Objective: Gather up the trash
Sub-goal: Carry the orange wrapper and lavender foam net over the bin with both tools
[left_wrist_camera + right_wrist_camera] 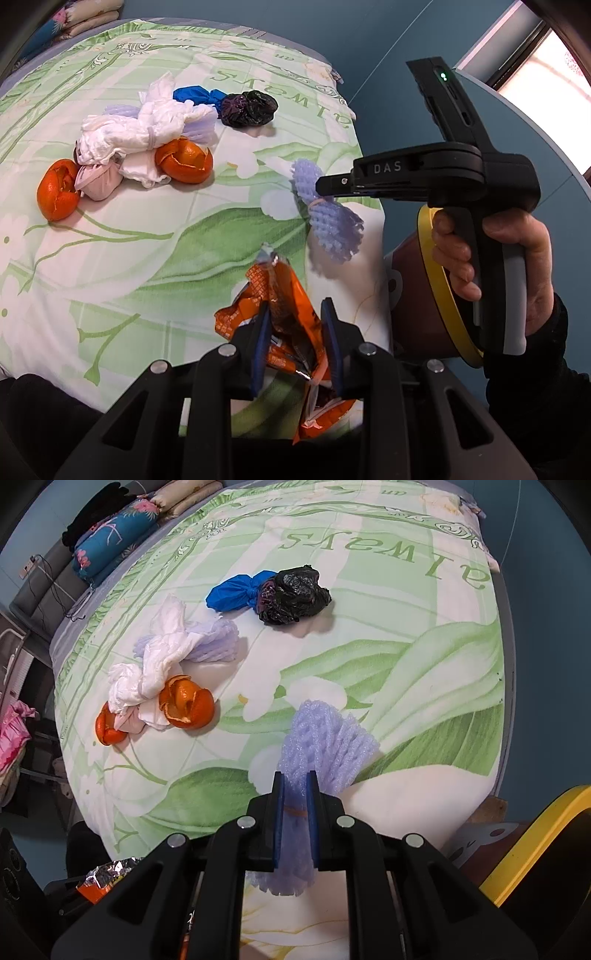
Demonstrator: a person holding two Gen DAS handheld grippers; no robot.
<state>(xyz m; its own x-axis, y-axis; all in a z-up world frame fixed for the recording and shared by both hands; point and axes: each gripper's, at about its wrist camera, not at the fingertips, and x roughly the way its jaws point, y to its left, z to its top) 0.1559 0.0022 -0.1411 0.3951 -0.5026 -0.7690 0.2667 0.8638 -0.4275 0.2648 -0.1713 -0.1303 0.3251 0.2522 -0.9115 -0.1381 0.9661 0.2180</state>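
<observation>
While both hands work at the near edge of the bed (424, 635), each pair of tongs already has a piece of rubbish. The right tongs (295, 808) are squeezed down tight on the purple foam fruit net (325, 738), gripping it at its narrow waist where a rubber band cinches it; that is likely the firmest place to take so springy a thing, and the flared ends hang free above and below the pads. The left tongs (295, 347) stand only partly closed, because the crumpled orange snack wrapper (280, 295) bulks out between the blue pads and keeps them apart; the wrapper is pinched near its middle, one torn end pointing up the bed. Both pieces are at the bed's near right edge, on the side where a brown bin with a yellow rim (439, 280) shows beside the mattress, just behind the right hand (491, 258). I judge that is where they are bound; what lies inside the bin cannot be seen from either view. Farther up the quilt the rest waits: two orange peels (186, 701), knotted white tissue (147, 672), a second foam net (218, 642), and a blue bag (236, 590) tied up against a black bag (295, 594).
</observation>
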